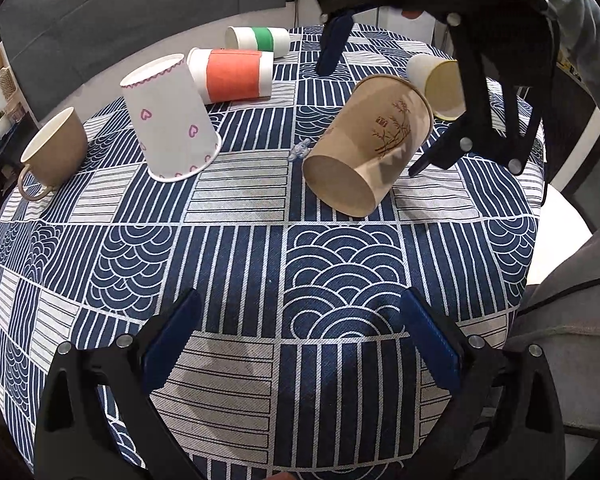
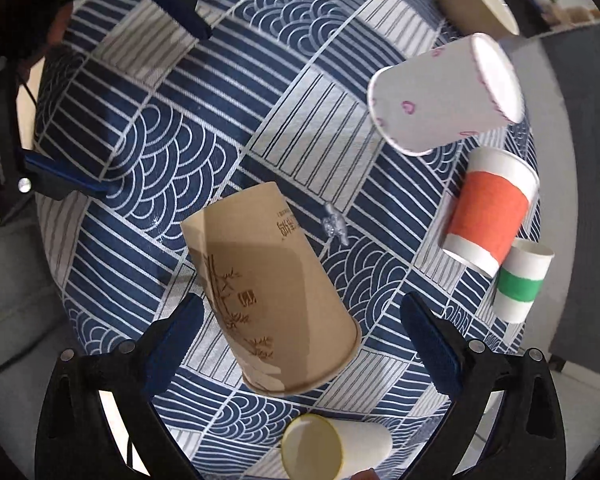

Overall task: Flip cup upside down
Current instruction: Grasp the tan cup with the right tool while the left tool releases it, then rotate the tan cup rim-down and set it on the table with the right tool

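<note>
Blue-and-white patterned cloth (image 1: 236,264) covers the desk, with cups scattered across it. Both my tools are spread wide and hold nothing: my left tool (image 1: 300,344) hangs low over bare cloth, while my right tool (image 2: 304,336) hovers above the tan bamboo-print cup (image 1: 368,144), which sits tilted between its fingers without touching either one. Beyond it, the white cup with pink hearts (image 1: 172,116) stands upside down, the orange-banded cup (image 1: 232,74) and green-banded cup (image 1: 260,40) lie on their sides, and a brown mug (image 1: 54,144) is tipped at the edge.
</note>
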Motion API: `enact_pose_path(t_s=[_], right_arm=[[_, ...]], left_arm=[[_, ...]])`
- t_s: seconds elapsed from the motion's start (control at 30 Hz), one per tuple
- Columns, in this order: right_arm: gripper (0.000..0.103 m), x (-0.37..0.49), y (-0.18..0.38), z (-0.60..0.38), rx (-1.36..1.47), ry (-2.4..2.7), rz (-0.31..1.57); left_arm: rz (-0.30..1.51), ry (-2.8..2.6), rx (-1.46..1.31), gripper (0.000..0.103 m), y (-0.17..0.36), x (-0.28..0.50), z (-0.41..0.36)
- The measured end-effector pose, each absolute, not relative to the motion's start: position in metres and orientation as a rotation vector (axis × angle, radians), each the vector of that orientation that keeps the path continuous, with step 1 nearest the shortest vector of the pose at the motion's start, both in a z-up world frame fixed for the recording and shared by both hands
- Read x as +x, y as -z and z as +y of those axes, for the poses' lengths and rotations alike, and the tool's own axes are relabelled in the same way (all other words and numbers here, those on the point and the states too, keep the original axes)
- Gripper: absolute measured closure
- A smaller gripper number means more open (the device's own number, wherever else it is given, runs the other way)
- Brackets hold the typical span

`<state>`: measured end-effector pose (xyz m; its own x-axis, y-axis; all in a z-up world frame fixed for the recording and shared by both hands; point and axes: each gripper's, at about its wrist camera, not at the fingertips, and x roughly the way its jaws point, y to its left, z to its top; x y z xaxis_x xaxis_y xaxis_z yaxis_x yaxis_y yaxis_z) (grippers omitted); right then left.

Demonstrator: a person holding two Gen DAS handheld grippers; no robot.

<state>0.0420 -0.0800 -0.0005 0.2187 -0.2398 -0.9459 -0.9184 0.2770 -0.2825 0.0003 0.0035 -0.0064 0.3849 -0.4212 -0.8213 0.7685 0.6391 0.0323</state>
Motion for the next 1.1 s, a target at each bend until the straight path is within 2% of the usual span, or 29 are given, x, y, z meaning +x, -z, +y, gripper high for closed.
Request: enact_pose_path(t_s=[0.1,0.2,0.47,0.73,0.93,1.1], right_arm=[[0.010,0.044,0.006,-0.076,-1.273,-0.675,1.297],[0.040,0.045,0.013,-0.078,-1.305,-0.654,1.309],[0.042,0.047,-0.009,-0.084,-1.183,-0.657,1.141],[0.042,0.036,-0.053,-0.105,-0.672,-0.626,0.910],[0.042,0.027,-0.043,-0.140,-0.250,-0.536,0.866],[0.042,0.016,-0.029,-0.155,-0.105,-0.412,0.810]], left_arm=[[0.878,0.812,0.449,0.006,0.008,0.000,0.001],[0.881,0.824,0.463,0.006,0.012,0.002,-0.002],[0.884,0.841,0.442,0.006,0.015,0.004,-0.002],[0.858,0.847,0.424,0.006,0.013,-0.005,0.001],[0.849,0.843,0.398,0.006,0.009,-0.015,-0.001],[0.858,0.832,0.376,0.006,0.006,-0.019,-0.003]])
